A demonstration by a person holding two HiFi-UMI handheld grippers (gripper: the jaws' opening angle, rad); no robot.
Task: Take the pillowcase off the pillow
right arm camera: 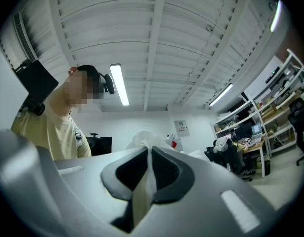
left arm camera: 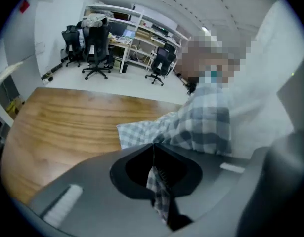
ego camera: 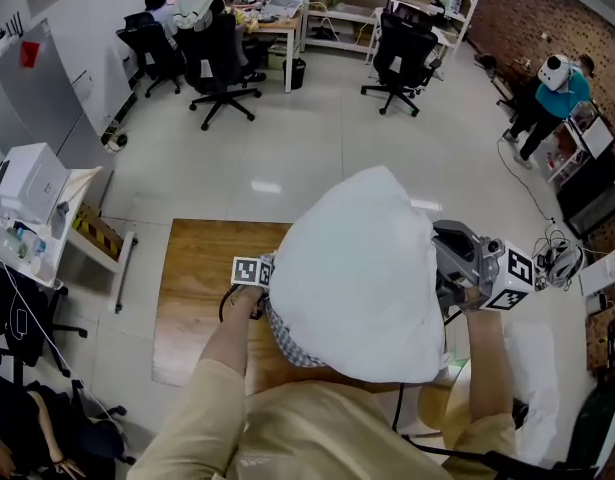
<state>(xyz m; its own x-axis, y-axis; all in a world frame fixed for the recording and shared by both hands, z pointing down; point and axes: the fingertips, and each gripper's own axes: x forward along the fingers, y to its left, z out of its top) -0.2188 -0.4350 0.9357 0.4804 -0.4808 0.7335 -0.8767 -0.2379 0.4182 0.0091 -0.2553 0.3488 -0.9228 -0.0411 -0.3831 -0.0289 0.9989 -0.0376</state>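
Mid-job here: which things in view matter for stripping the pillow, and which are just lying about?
In the job: pillow, checked pillowcase, left gripper shut on pillowcase, right gripper shut on pillow.
Lying about: office chairs, wooden table.

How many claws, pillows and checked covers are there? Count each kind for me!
Claws: 2 (left claw, right claw)
White pillow: 1
Checked pillowcase: 1
Total: 4

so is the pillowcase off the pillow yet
Nearly off. The white pillow is mostly bare; the checked pillowcase is bunched at its lower end, pinched in the left gripper.
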